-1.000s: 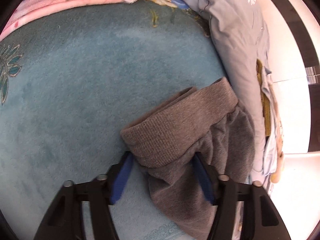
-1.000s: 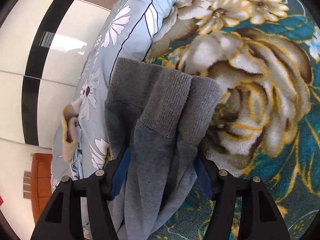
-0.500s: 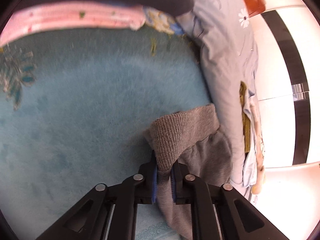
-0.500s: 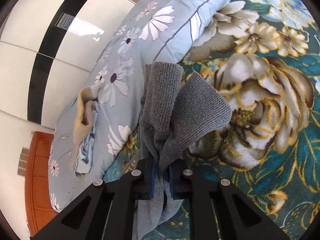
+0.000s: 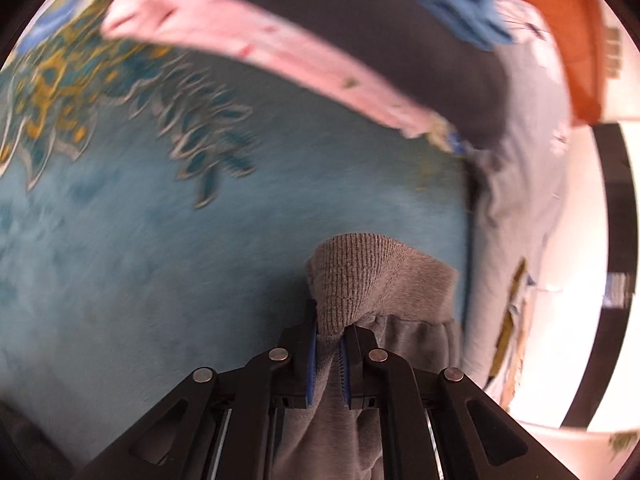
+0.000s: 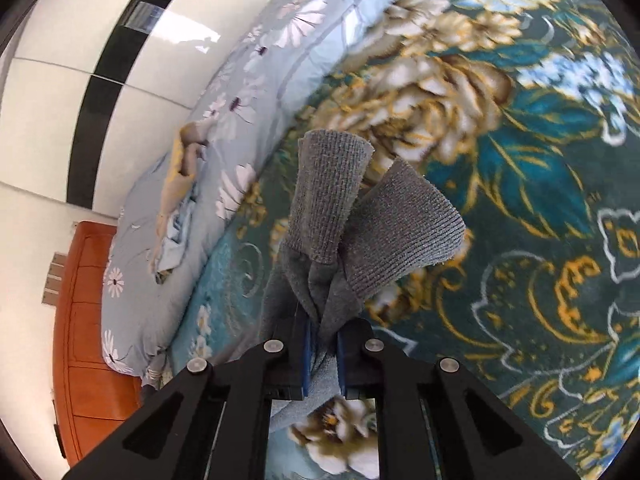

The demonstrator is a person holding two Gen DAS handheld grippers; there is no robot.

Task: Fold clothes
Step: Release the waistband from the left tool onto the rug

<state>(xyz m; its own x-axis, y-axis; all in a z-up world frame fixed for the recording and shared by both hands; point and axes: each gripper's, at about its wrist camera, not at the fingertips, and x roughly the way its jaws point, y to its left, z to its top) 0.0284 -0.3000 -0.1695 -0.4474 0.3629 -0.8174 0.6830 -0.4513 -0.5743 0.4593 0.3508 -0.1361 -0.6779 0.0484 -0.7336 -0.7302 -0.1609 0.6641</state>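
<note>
A grey sweat garment with a ribbed hem [image 5: 352, 276] hangs from my left gripper [image 5: 328, 344], whose blue pads are shut on the ribbed band above the teal bed blanket [image 5: 160, 264]. In the right wrist view the same garment's ribbed cuffs [image 6: 332, 200] stick up past my right gripper [image 6: 322, 340], which is shut on the bunched grey cloth just below them. Both ends are lifted off the flowered blanket [image 6: 520, 168]. The cloth between the two grippers is out of sight.
A pale blue flowered pillow [image 6: 224, 132] lies along the bed's edge with a small yellow and blue cloth [image 6: 176, 204] on it. A folded pink blanket [image 5: 280, 60] and dark and blue clothes [image 5: 452, 8] lie beyond. An orange wooden cabinet [image 6: 88, 320] and white wardrobe doors [image 6: 80, 80] stand behind.
Both grippers went from open around the grey garment to shut on it. Both then lifted it off the bed, and the left view swung so the pink blanket now runs diagonally.
</note>
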